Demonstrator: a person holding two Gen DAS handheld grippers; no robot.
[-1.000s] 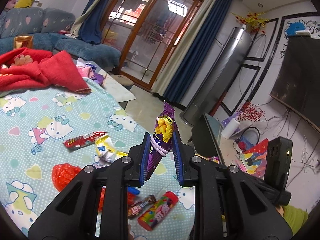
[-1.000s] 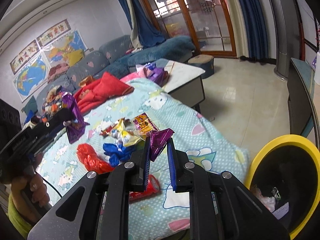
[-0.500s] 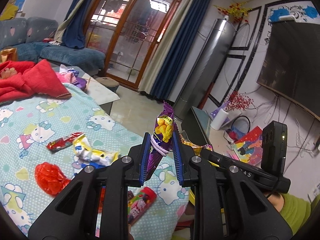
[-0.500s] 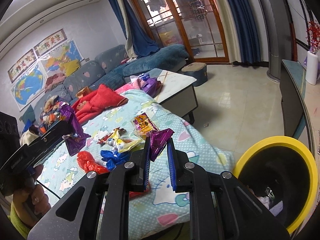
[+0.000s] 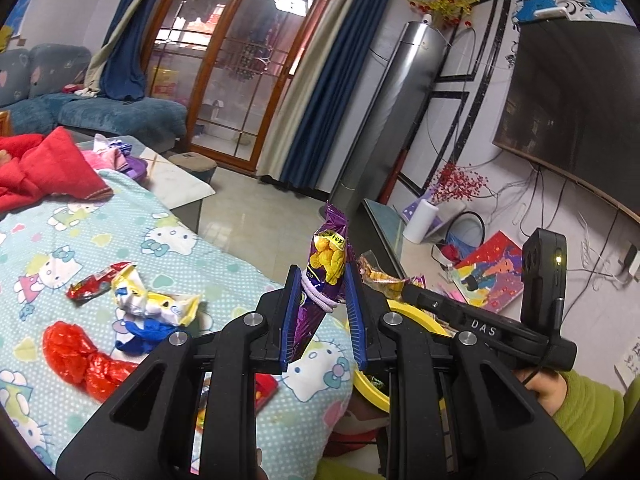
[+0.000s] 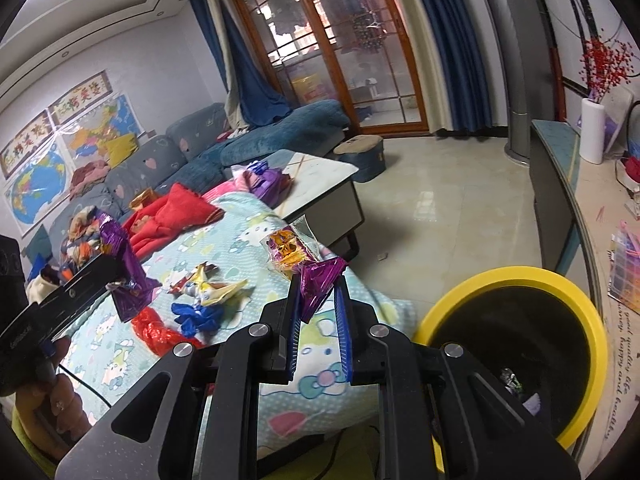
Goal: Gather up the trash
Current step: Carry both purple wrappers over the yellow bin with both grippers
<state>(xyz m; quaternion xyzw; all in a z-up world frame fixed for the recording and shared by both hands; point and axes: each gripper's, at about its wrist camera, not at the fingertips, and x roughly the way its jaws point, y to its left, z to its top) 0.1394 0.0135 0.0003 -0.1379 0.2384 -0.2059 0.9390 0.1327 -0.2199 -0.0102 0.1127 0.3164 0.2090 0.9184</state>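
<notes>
Table (image 6: 240, 240) under cartoon cloth, strewn with wrappers; yellow bin (image 6: 516, 276) beside it. Left gripper (image 5: 322, 312): fingers clamp purple snack bag (image 5: 326, 264). Right gripper (image 6: 316, 320): fingers pinch purple wrapper (image 6: 318, 284).

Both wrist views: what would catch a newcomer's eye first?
Each pair of tongs grips a purple wrapper: the left tongs hold a purple snack bag upright, the right tongs a crumpled purple foil wrapper. A yellow-rimmed bin waits lower right, beside the Hello Kitty bedspread strewn with wrappers.
</notes>
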